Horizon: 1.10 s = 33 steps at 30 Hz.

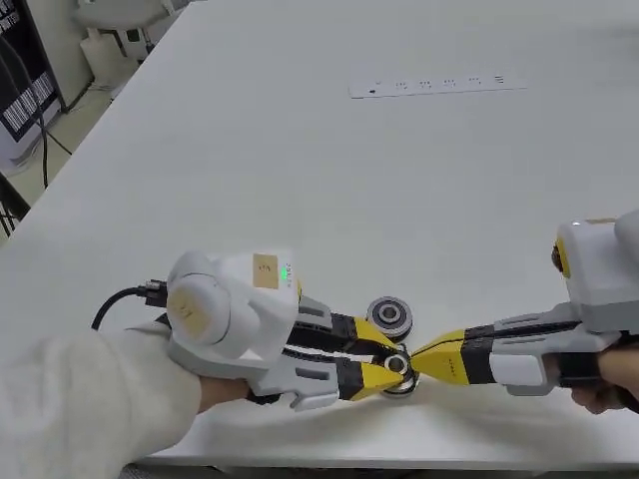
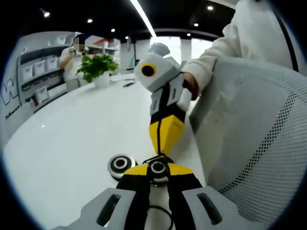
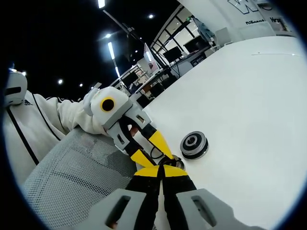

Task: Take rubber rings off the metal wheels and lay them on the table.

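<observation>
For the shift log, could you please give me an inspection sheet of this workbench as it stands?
Surface: white table, no spills seen.
Job's things: held wheel between the left tool's jaws; free wheel lying just beside it, dark band around it.
Clutter: power strip at the far side.
Tools: left tool shut on the held wheel; right tool with jaws together, tips at that wheel.
Cables: black cable at the left tool's rear.
Surroundings: mesh chair back, potted plant, a person by shelves.
</observation>
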Each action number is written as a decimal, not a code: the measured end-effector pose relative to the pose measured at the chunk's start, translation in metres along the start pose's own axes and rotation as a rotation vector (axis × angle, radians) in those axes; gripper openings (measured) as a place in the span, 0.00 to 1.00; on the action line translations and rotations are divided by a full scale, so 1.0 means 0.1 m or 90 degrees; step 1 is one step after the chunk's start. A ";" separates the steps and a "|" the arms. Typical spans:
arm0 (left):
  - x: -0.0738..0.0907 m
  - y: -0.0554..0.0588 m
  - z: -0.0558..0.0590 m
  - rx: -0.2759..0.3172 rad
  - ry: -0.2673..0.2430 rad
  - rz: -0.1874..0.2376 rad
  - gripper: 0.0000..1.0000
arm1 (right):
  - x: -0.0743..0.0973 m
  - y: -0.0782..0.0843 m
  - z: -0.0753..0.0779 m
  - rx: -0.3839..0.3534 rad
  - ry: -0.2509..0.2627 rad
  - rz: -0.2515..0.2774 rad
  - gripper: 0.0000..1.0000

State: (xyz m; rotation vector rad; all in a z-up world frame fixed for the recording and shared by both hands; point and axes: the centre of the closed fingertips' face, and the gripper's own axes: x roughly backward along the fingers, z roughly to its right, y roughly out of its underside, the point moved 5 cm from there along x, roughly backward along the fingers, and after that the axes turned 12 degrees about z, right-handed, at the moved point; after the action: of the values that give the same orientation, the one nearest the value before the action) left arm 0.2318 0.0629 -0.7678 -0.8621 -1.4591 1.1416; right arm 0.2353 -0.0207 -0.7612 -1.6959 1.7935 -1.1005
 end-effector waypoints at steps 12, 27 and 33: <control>-0.03 -0.02 0.03 -0.003 -0.012 -0.010 0.14 | -0.02 -0.03 -0.04 0.054 -0.007 -0.005 0.00; 0.04 -0.15 0.01 -0.037 0.004 -0.047 0.14 | 0.00 0.00 0.00 0.059 0.004 -0.022 0.00; 0.15 -0.31 0.00 -0.021 -0.018 -0.010 0.35 | 0.05 -0.05 0.02 0.059 0.016 -0.011 0.00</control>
State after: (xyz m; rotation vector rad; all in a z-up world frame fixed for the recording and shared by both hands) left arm 0.2304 0.0676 -0.7340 -0.8594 -1.5089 1.1241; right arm 0.2390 -0.0259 -0.7575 -1.6529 1.7179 -1.1985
